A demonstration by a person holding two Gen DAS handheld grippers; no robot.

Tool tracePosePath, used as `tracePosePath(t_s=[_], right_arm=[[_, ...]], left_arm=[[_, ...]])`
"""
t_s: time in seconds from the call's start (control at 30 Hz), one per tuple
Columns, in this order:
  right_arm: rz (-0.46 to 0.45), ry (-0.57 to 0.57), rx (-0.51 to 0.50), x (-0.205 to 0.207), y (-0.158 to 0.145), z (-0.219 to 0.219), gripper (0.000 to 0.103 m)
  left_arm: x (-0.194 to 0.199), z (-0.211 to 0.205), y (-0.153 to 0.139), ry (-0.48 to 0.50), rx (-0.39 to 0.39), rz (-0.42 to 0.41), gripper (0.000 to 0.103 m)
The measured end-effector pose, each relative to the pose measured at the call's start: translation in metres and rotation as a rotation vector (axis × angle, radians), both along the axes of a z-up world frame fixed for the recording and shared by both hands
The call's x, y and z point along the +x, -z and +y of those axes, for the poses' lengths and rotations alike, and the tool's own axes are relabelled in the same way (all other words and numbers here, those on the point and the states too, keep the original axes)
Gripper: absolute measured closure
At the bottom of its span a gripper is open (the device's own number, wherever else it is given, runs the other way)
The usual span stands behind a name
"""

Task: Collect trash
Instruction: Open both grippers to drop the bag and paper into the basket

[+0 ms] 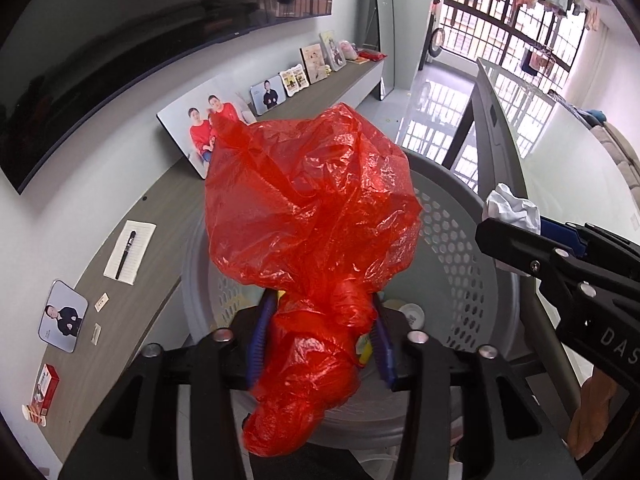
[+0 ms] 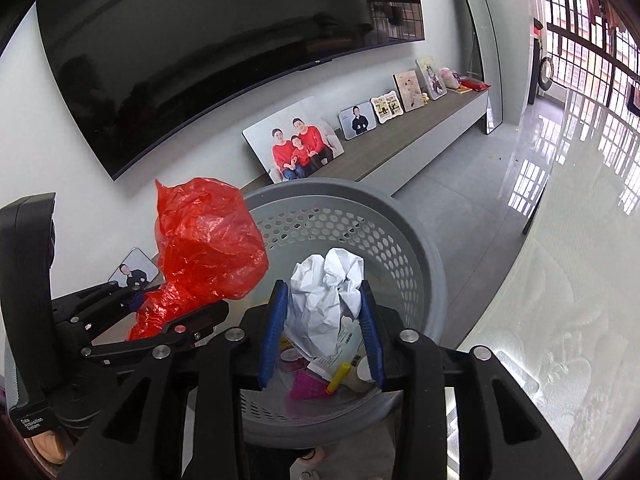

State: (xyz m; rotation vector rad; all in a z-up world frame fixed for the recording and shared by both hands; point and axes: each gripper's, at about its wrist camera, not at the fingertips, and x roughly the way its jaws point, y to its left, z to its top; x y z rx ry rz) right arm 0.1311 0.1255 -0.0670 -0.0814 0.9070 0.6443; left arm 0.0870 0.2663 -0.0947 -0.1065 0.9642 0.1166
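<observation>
My left gripper (image 1: 320,320) is shut on a crumpled red plastic bag (image 1: 308,216) and holds it above a grey perforated bin (image 1: 452,240). The bag also shows in the right wrist view (image 2: 208,240), at the bin's left rim. My right gripper (image 2: 324,308) is shut on a crumpled white paper ball (image 2: 328,284), held over the grey bin (image 2: 400,240). Several pieces of trash (image 2: 320,376) lie in the bin's bottom. The right gripper with the paper ball (image 1: 512,208) also shows at the right of the left wrist view.
A long TV shelf (image 2: 400,148) runs along the wall with photo frames (image 2: 296,144), a notepad with a pen (image 1: 128,252), a red box (image 1: 46,392) and small paper scraps (image 1: 102,304). A glass-topped table (image 2: 580,280) is at the right. A large TV (image 2: 200,48) hangs on the wall.
</observation>
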Motion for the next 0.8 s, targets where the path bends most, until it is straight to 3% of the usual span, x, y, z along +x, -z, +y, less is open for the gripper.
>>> tracePosePath(t_s=[0.03, 0.1, 0.33, 0.8], right_arm=[[-0.011, 0.003, -0.003, -0.002, -0.001, 0.000, 0.061], [-0.032, 0.009, 0.000, -0.005, -0.003, -0.002, 0.045], [-0.035, 0.032, 0.012, -0.007, -0.004, -0.010, 0.045], [-0.040, 0.104, -0.005, -0.026, -0.010, -0.029, 0.040]], left_arm=[[0.000, 0.000, -0.001, -0.006, 0.007, -0.005, 0.049], [-0.001, 0.000, -0.003, -0.015, 0.004, -0.013, 0.039], [-0.001, 0.003, -0.006, -0.029, 0.002, -0.017, 0.037], [-0.011, -0.003, -0.014, -0.064, 0.045, -0.033, 0.020]])
